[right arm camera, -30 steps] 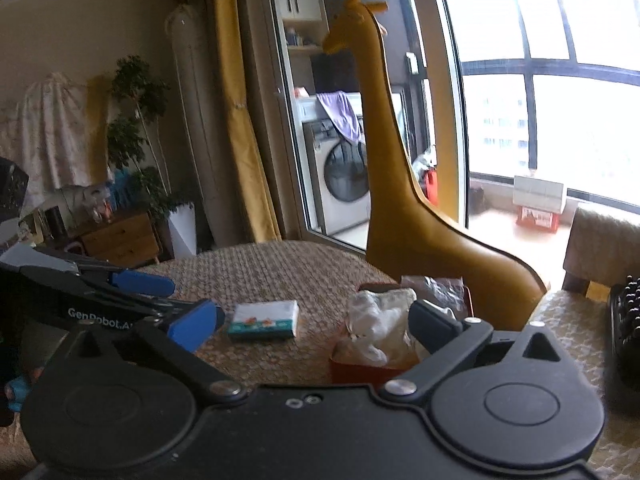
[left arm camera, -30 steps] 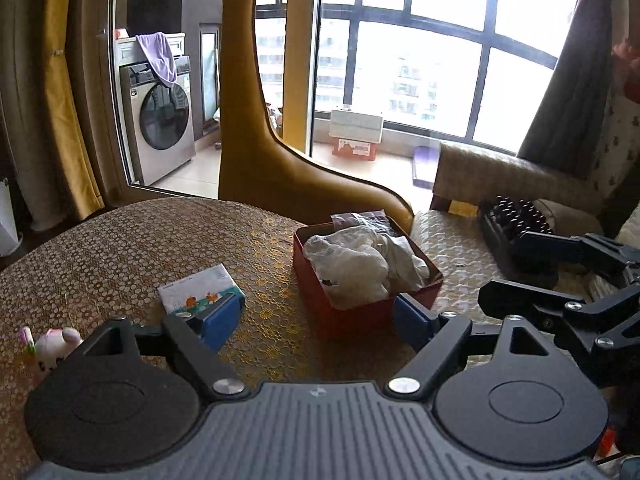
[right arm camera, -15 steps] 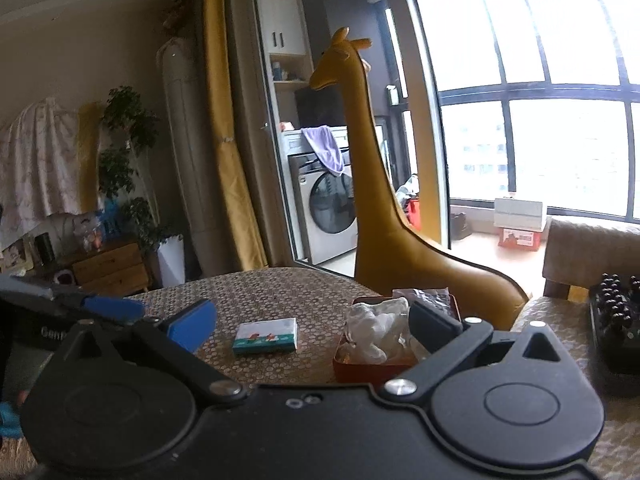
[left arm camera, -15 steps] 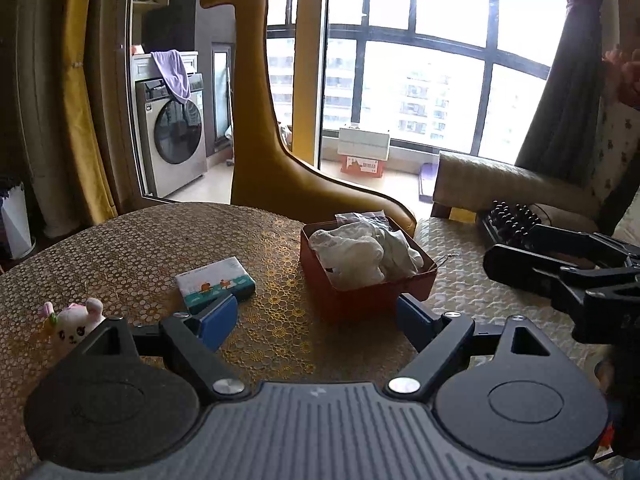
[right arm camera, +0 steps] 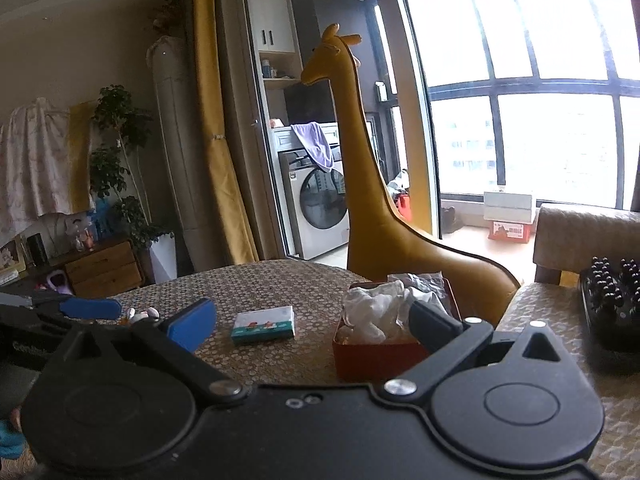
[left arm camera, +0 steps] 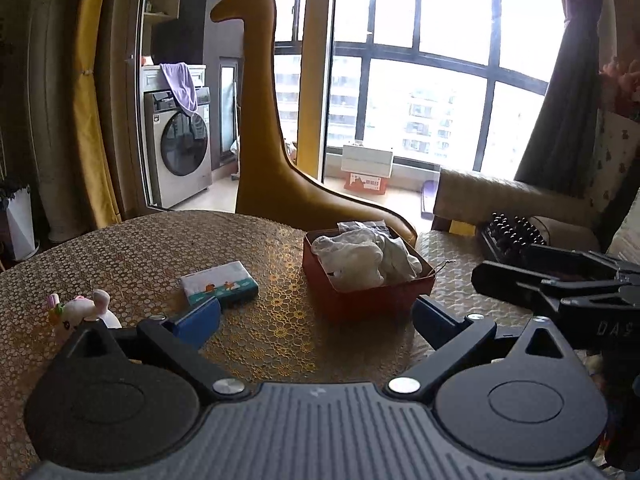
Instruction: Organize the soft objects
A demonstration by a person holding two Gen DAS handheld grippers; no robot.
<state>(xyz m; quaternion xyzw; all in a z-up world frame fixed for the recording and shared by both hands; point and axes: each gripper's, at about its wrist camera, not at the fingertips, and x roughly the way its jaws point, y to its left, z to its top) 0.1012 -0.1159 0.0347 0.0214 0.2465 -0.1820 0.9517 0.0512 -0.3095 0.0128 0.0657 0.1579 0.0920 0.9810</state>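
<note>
A tall mustard-yellow giraffe figure (left arm camera: 264,128) is standing behind a round table (left arm camera: 132,248) covered in honeycomb-patterned cloth. On it, a red box (left arm camera: 372,294) is holding crumpled white cloths (left arm camera: 360,256) — beside it a teal-edged tissue pack (left arm camera: 218,284) is lying flat, and a small plush unicorn (left arm camera: 82,312) is sitting near the table's left edge. The left gripper (left arm camera: 316,318) is spreading its jaws with nothing between them; the right gripper (right arm camera: 312,322) is hanging released, also empty.
</note>
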